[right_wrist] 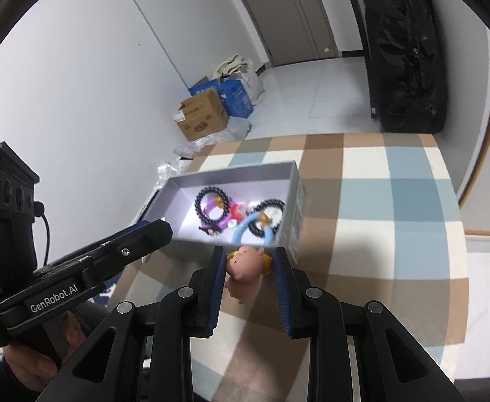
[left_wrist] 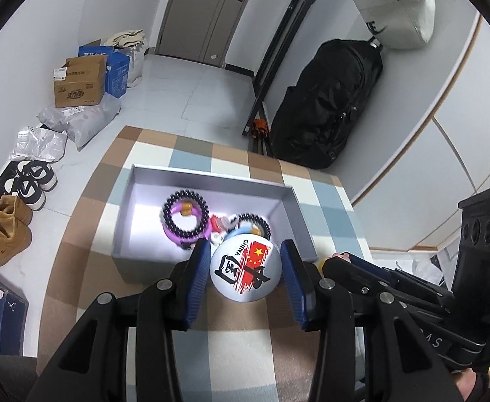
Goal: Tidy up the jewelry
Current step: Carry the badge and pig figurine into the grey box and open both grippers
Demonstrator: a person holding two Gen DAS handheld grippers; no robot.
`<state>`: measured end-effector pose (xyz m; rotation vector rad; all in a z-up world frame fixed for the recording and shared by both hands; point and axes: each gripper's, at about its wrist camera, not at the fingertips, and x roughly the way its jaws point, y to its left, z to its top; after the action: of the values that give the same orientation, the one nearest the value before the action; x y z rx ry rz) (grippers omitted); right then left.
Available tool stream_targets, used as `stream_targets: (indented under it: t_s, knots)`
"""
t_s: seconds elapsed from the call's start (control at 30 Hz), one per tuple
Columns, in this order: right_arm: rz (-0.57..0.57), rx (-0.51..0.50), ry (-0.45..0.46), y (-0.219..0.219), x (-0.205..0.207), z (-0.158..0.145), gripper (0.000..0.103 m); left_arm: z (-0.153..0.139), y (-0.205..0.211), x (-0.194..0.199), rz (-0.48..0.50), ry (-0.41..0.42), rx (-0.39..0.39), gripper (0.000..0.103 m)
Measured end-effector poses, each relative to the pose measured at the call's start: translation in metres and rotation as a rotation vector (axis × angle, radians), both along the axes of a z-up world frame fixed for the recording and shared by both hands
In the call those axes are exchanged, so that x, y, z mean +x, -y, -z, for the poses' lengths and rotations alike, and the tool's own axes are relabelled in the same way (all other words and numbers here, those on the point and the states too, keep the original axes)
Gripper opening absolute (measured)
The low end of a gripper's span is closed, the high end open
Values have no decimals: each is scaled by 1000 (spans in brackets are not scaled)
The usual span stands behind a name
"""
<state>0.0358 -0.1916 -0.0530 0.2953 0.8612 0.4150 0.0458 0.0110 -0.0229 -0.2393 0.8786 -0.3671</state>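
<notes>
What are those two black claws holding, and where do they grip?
Left gripper pinches a round white pin badge by its opposite edges. Right gripper squeezes a small pink-headed figurine at its sides.

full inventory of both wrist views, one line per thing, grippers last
box: 1, grey, open, on the checked tabletop
beaded bracelets: 2, dark, inside the box
ring bands: purple and light blue, 1 each, in the box
round badge: 1, white with a red flag, between the left gripper's fingers
small figure: 1, pink and yellow, between the right gripper's fingers
tabletop: 1, brown, blue and white checks
cardboard cartons: 1 brown, 1 blue, on the floor by the wall
shoes: tan pair, black-and-white pair, on the floor
black bag: 1, against the wall
left gripper: 1, black, blue pads
right gripper: 1, same
</notes>
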Motion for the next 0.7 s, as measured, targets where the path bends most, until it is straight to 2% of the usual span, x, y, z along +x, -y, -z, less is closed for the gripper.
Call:
stream_targets:
  t_s: [0.23,0.7]
  knots:
    - [-4,28,13,-5,21,-7,27,1,-8,17,-26,-28,-38,37]
    - [33,85,-45,-5,63,1,27,10,-1,46,-34,-76,11,37]
